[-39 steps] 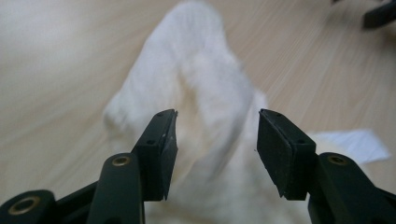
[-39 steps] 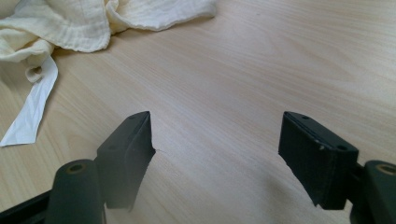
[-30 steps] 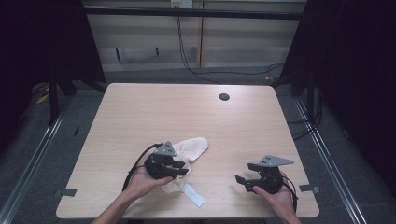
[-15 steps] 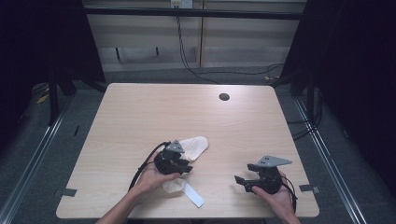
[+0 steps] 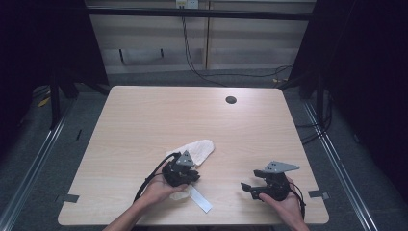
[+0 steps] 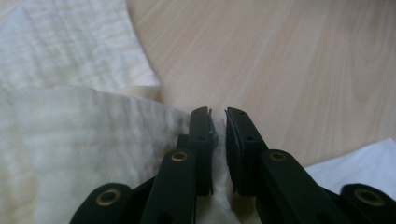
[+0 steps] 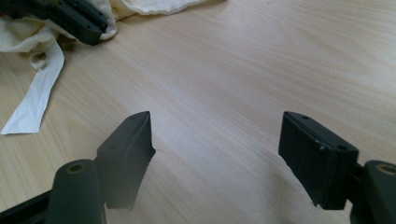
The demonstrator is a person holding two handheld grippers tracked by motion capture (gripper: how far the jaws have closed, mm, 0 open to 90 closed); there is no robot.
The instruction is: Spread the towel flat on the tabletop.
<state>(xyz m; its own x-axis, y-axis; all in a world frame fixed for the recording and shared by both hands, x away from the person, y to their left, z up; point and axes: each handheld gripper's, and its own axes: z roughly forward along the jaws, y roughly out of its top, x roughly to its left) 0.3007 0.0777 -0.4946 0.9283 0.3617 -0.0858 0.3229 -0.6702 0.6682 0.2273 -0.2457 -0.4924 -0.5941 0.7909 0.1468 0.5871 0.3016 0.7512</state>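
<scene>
A white cloth [image 5: 198, 148] [image 6: 70, 140] lies crumpled on the wooden table [image 5: 159, 115], toward the front and left of centre. A white strip [image 5: 199, 198] [image 7: 35, 98] trails from it toward the front edge. My left gripper [image 5: 191, 176] [image 6: 218, 114] is down on the cloth's near part. Its jaws have just been closing and stand almost together, pinching a fold of the cloth. My right gripper [image 5: 246, 189] [image 7: 217, 126] rests open over bare wood at the front right, nothing between its jaws. The left gripper [image 7: 88, 21] also appears in the right gripper view, far off on the cloth.
A dark round cable hole [image 5: 231, 100] sits near the table's far edge. Bare wood stretches between the two grippers and across the back half. Dark frames and cables surround the table.
My left gripper has slid a little to the right and down onto the cloth, and its jaws have closed in on a fold. The right gripper has stayed put.
</scene>
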